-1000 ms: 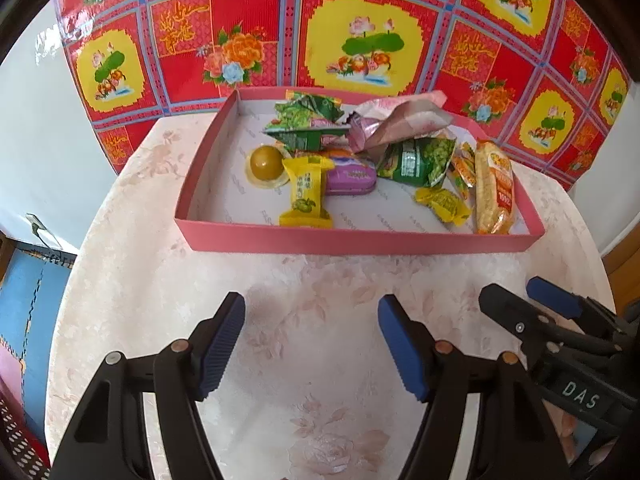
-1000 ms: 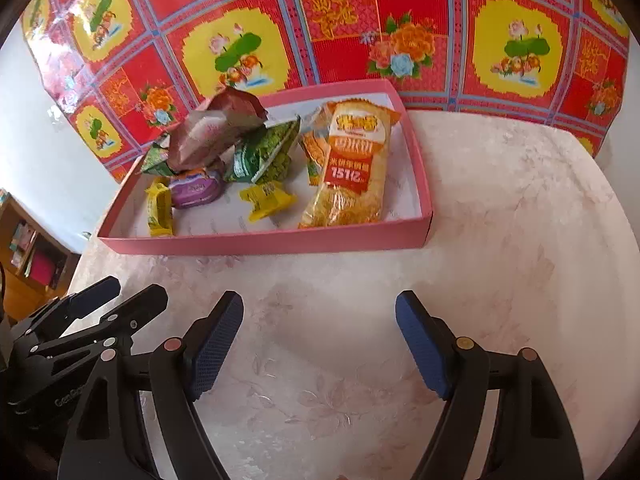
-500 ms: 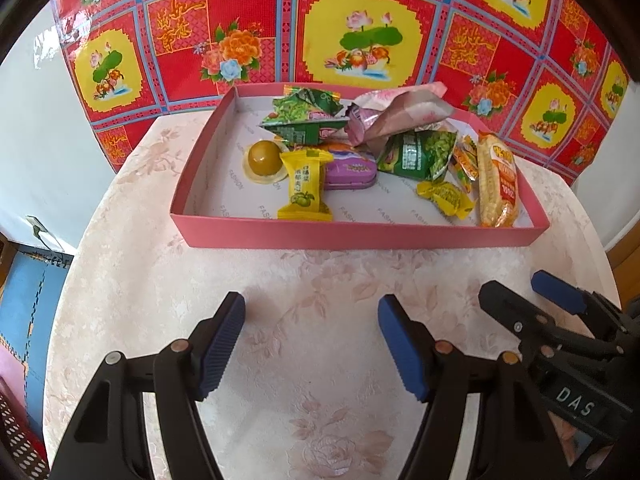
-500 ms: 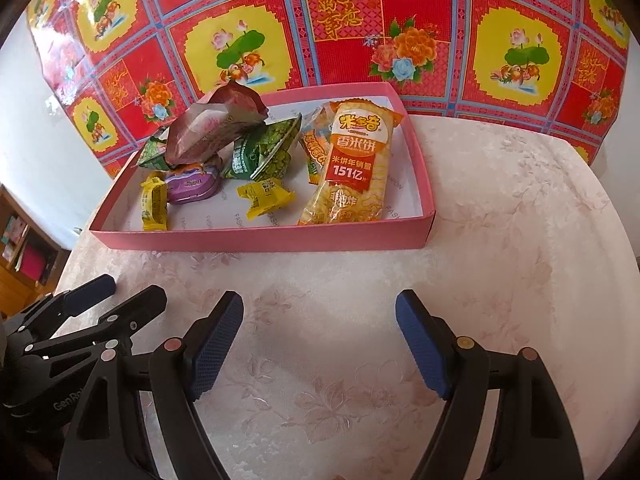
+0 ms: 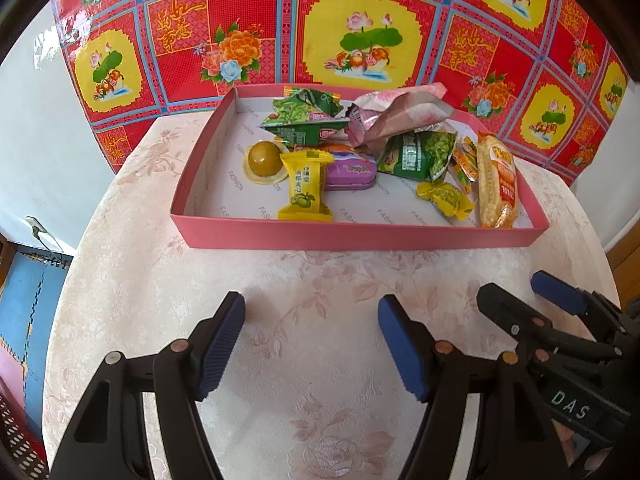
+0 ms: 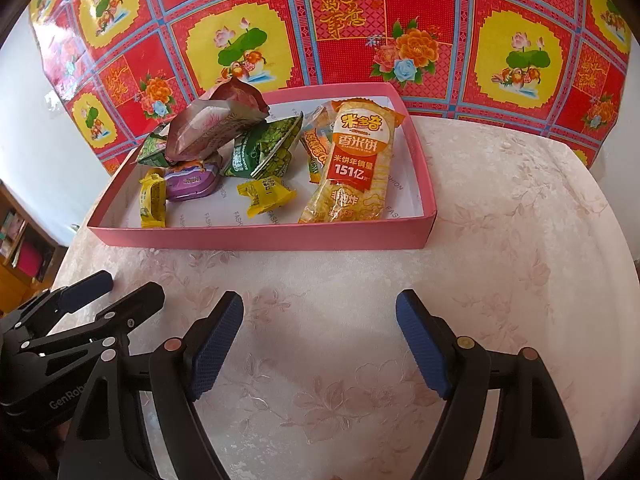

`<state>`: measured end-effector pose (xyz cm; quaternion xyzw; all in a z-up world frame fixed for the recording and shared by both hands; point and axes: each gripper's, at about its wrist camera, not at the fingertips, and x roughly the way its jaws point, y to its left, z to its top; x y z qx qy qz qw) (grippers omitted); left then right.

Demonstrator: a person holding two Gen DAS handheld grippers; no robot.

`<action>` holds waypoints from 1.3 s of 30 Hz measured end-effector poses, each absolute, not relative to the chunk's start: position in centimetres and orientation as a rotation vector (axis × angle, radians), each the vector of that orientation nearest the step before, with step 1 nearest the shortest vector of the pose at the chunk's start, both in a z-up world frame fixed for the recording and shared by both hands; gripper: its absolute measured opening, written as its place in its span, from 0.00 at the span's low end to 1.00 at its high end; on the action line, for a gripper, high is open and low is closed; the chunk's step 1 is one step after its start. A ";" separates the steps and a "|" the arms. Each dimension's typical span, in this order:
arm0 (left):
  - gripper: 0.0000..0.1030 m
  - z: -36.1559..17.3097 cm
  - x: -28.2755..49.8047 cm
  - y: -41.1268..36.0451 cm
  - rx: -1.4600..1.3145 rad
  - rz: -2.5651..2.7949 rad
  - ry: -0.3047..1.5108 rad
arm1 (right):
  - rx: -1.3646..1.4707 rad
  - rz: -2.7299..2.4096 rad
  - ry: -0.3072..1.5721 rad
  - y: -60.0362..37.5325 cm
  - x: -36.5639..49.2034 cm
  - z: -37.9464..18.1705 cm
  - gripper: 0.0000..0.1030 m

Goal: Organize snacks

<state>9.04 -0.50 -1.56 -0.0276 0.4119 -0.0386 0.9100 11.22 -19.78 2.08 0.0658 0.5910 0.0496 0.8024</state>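
A shallow pink box sits on the far half of the table and holds the snacks. In it lie an orange rice-cracker pack, a yellow candy, a smaller yellow candy, a purple pack, green pea packs, a pink-brown pouch and a round amber jelly. My left gripper and right gripper hover open over bare cloth in front of the box, with nothing between their fingers.
The round table wears a pale floral cloth. Behind it hangs a red and yellow patterned sheet on a white wall. A blue floor mat shows at the left, shelves beyond the table's left edge.
The box sits slightly lower and nearer in both views than a second ago. Both grippers stay open at the same width; no snack has moved.
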 end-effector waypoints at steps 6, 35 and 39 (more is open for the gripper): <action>0.71 -1.6 9.1 -0.4 -0.063 -0.081 0.850 | 0.140 0.107 1.267 -19.8 11.2 2.1 0.79; 0.71 -1.6 9.1 -0.5 -0.052 -0.076 0.851 | 0.132 0.109 1.265 -19.6 11.2 2.1 0.79; 0.71 -1.6 9.1 -0.7 -0.048 -0.073 0.851 | 0.132 0.111 1.265 -19.6 11.2 2.1 0.79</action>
